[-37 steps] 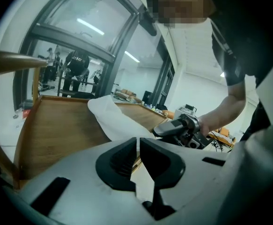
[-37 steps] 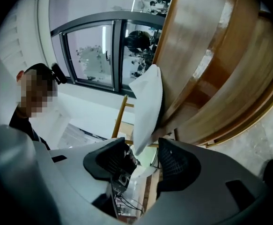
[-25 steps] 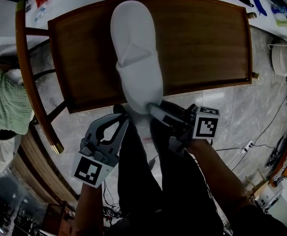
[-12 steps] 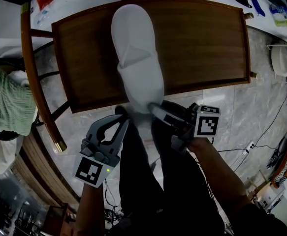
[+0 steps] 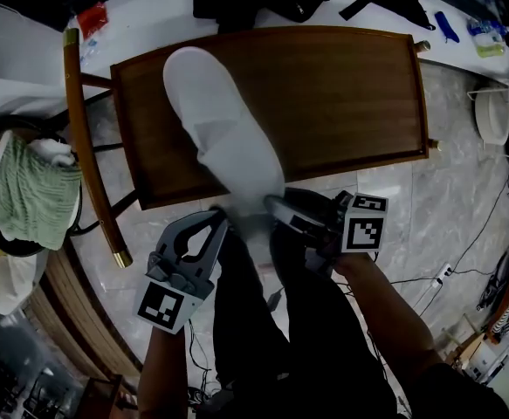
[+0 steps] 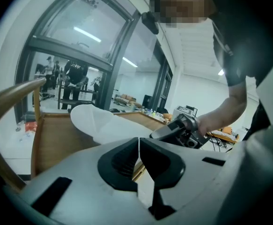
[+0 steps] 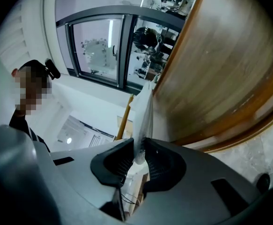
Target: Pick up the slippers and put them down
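Observation:
A white slipper (image 5: pixel 219 138) lies slantwise over the wooden chair seat (image 5: pixel 341 94), toe to the upper left and heel past the seat's near edge. My right gripper (image 5: pixel 271 206) is shut on the heel edge. Its jaws have just been closing, and in the right gripper view a thin fold of the slipper (image 7: pixel 143 111) stands pinched between the pads. My left gripper (image 5: pixel 217 225) hovers just left of the heel, apart from it. In the left gripper view its jaws meet with nothing between them, and the slipper (image 6: pixel 103 125) shows ahead above the seat.
The chair's curved back rail (image 5: pixel 88 147) runs down the left side. A green towel (image 5: pixel 31 190) hangs further left. A white table (image 5: pixel 149 7) with dark items is beyond the chair. Cables (image 5: pixel 464 243) cross the marble floor at right. The person's legs are below the grippers.
The right gripper has closed on the slipper's heel. The slipper's toe has swung left across the seat. Both grippers have risen slightly.

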